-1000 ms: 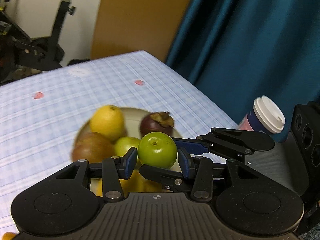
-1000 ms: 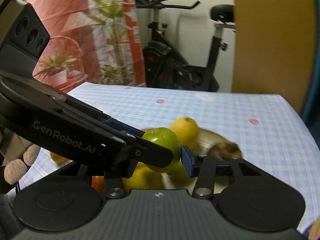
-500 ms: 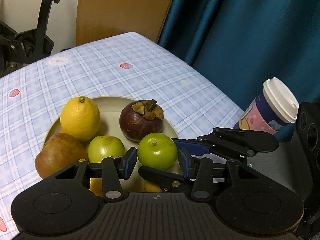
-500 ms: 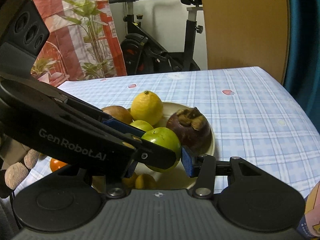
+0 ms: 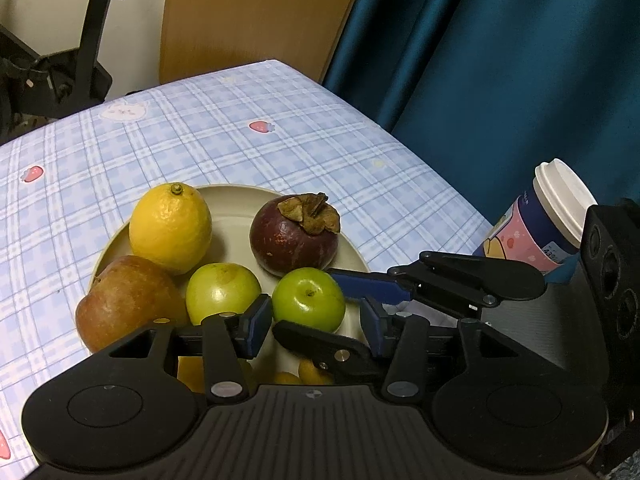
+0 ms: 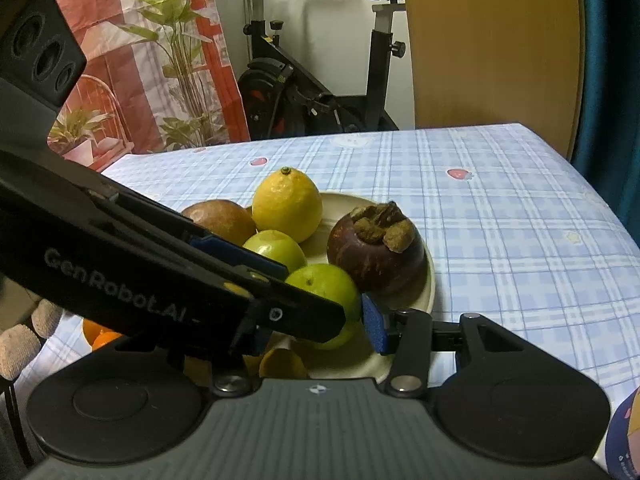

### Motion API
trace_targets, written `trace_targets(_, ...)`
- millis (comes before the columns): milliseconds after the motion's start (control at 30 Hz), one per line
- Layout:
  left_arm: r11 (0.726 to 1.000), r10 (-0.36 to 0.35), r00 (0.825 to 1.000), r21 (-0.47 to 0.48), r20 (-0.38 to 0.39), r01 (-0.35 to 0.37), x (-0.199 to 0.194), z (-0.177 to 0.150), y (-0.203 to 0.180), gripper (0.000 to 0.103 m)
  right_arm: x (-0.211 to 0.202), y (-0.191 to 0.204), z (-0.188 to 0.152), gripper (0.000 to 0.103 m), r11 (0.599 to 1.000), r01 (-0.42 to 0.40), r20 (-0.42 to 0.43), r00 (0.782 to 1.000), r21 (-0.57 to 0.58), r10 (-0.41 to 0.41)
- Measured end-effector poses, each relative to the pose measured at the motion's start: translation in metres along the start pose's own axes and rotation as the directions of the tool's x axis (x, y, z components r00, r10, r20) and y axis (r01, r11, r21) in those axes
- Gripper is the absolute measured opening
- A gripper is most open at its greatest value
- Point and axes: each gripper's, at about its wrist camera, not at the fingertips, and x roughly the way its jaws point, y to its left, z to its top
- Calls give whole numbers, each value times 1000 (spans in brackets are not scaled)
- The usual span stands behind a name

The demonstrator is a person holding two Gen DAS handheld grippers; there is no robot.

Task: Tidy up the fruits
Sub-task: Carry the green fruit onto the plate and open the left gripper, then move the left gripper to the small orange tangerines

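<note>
A green apple [image 5: 308,300] [image 6: 324,292] hangs low over the near side of a cream plate [image 5: 352,250] [image 6: 430,280]; whether it rests on the plate I cannot tell. My right gripper [image 6: 318,330] [image 5: 306,302] is shut on it, with a blue pad pressed on either side. My left gripper [image 5: 314,326] [image 6: 314,294] straddles the same apple, its jaws opening, and a gap shows beside its right pad. On the plate lie a lemon [image 5: 170,228], a mangosteen [image 5: 294,236], a second green apple [image 5: 222,292] and a red-brown apple [image 5: 124,304].
Small yellow fruits [image 5: 312,372] lie at the plate's near rim, under the grippers. A lidded paper cup [image 5: 540,224] stands right of the plate near the table edge. An orange [image 6: 100,336] lies left of the plate, beside a gloved hand [image 6: 24,340]. Checked cloth stretches beyond the plate.
Both grippers came down over the plate with the green apple between them. The left gripper's jaws have widened, and its right pad now stands off the apple.
</note>
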Motion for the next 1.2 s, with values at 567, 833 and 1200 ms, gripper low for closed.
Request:
trace_targets(567, 968, 180, 950, -219, 257, -124, -118, -21, 46, 53, -24, 20, 14, 50, 999, -17, 99, 995, -34, 21)
trace_targets(833, 927, 308, 920, -294, 241, -234, -158, -55, 70, 53, -20, 49, 17, 50, 993, -91, 100, 990, -79, 99)
trace_targets(1200, 865, 390, 896, -418, 212, -278, -190, -97, 113, 53, -5, 88, 11, 52, 974, -160, 34, 985, -157, 168)
